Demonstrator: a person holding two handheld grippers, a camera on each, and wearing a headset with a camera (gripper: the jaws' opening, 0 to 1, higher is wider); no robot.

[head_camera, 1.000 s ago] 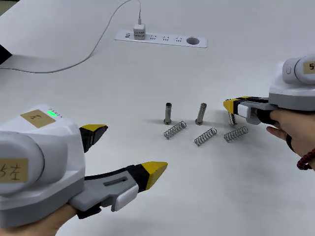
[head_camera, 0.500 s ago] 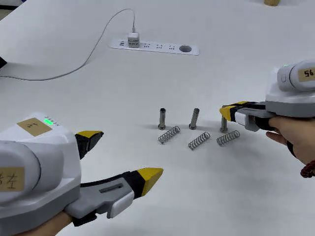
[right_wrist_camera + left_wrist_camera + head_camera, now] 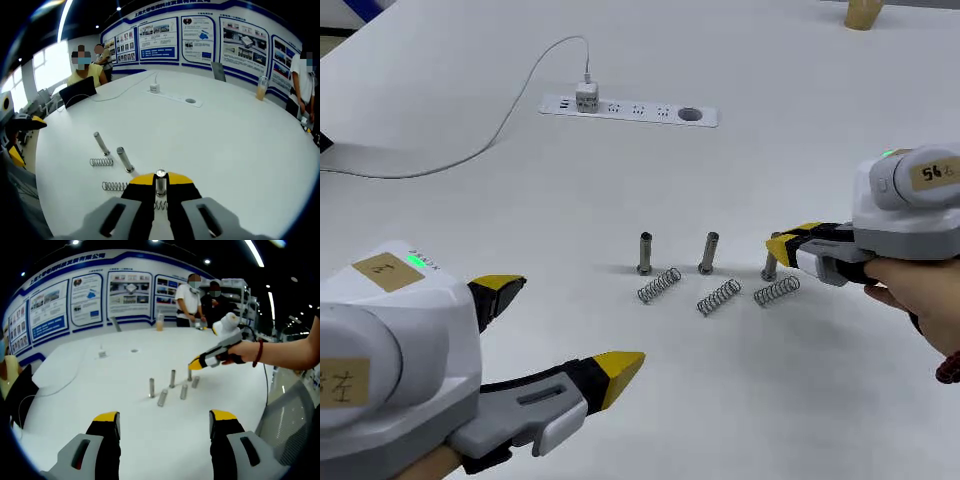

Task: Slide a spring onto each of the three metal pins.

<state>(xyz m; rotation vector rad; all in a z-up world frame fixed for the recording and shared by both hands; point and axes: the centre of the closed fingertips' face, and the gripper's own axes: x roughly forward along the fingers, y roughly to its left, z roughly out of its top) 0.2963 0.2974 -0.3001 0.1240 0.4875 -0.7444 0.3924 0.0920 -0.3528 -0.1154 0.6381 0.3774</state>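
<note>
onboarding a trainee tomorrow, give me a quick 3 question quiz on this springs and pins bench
1. True or false: all three coiled wire springs lie on the white table, none on the upright steel pins.
2. Which grey, yellow-tipped gripper is shut on the rightmost steel pin? A) left B) right C) neither
3. Fill in: the jaws of the left gripper stand ___.
Key: 1 true; 2 B, the right gripper; 3 open.

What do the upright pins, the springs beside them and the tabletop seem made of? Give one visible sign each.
The pins look like polished steel: grey, shiny highlights. The springs: bare coiled steel wire, probably. The tabletop: matte white, perhaps laminate; uncertain.
</note>
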